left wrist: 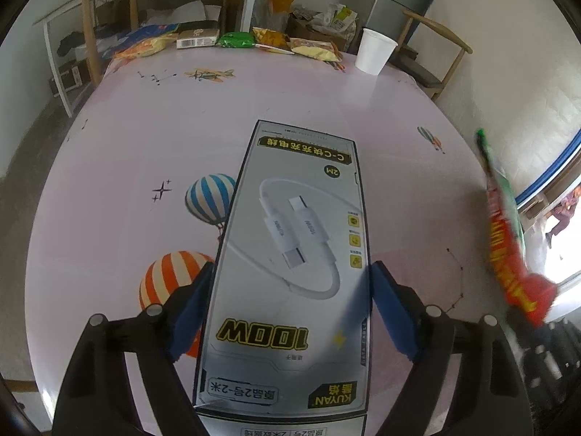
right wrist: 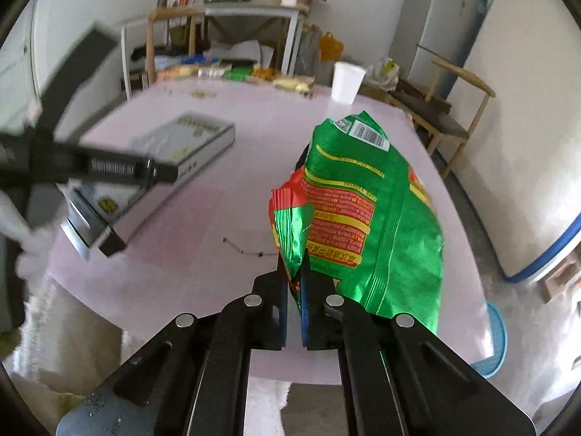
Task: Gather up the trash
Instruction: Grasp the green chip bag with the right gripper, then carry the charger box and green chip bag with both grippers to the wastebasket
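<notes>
A grey cable box (left wrist: 290, 254) printed "100W" lies lengthwise on the pink table (left wrist: 399, 127). My left gripper (left wrist: 292, 265) straddles it, a blue pad close against each long side, and I see no clear squeeze. In the right wrist view the same box (right wrist: 196, 134) sits at left under the left gripper (right wrist: 90, 172). My right gripper (right wrist: 294, 265) is shut on the crumpled corner of a green and red snack bag (right wrist: 374, 218), which hangs above the table. The left wrist view shows that bag (left wrist: 508, 239) edge-on at far right.
A white paper cup (left wrist: 374, 51) stands at the table's far right, and several snack wrappers (left wrist: 236, 40) line the far edge. Wooden chairs (right wrist: 461, 101) stand off the right side. A blue bin (right wrist: 495, 341) sits on the floor at lower right.
</notes>
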Demonstrator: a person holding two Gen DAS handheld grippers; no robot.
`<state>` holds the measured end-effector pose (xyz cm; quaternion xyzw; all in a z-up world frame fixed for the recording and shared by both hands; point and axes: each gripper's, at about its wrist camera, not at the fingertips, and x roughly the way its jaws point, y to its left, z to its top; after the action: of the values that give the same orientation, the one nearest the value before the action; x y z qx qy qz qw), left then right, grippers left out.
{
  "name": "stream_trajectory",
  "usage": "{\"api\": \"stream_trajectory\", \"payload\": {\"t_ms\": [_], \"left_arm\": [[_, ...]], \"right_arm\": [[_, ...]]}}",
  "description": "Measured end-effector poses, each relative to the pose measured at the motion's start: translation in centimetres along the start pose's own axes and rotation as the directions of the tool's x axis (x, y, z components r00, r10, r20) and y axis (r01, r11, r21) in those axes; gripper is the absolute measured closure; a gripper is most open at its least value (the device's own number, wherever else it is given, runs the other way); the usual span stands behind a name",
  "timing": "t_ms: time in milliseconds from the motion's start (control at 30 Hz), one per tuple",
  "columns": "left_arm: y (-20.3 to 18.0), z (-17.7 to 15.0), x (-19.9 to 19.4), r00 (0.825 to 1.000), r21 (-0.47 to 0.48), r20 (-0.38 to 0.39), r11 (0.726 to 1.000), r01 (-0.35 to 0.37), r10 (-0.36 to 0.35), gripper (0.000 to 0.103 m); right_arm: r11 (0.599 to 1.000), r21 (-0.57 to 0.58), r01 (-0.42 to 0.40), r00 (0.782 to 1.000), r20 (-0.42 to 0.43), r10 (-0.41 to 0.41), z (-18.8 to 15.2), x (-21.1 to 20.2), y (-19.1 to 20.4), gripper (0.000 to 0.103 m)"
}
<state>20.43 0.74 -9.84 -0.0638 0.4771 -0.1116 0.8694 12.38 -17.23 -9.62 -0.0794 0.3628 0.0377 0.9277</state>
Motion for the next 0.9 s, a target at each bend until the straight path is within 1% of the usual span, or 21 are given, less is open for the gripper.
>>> {"api": "stream_trajectory", "payload": {"t_ms": [67, 233, 300, 433, 600, 900], "left_arm": [[0.2, 0.0, -0.5, 1.000, -0.014, 0.010, 1.000, 0.011, -0.011, 0.021], [0.4, 0.0, -2.3, 0.998, -0.044, 0.047, 0.998, 0.047, -0.044, 0.022], [0.3, 0.0, -3.0, 0.996, -0.050, 0.061, 0.997, 0.063, -0.060, 0.022], [0.1, 0.0, -4.5, 0.987, -0.069, 0.097, 0.988, 0.139, -0.132, 0.022], [-0.5, 0.3, -6.2, 0.974, -0.064, 0.133, 0.979, 0.193, -0.184, 0.022], [-2.0, 1.0, -8.3, 0.959, -0.035, 0.174, 0.972, 0.234, -0.225, 0.021]], "right_arm": [[0.998, 0.047, -0.035, 0.999, 0.023, 0.034, 0.4, -1.3, -1.3, 0.100], [0.990, 0.123, -0.071, 0.995, 0.084, 0.061, 0.9, -4.0, -3.5, 0.100], [0.987, 0.140, -0.080, 0.993, 0.099, 0.067, 1.3, -4.4, -4.2, 0.100], [0.987, 0.147, -0.067, 0.990, 0.133, 0.047, 1.7, -5.3, -4.6, 0.100], [0.987, 0.153, -0.051, 0.984, 0.174, 0.024, 2.6, -6.0, -4.9, 0.100], [0.986, 0.162, -0.042, 0.974, 0.229, 0.004, 3.0, -7.3, -5.6, 0.100]]}}
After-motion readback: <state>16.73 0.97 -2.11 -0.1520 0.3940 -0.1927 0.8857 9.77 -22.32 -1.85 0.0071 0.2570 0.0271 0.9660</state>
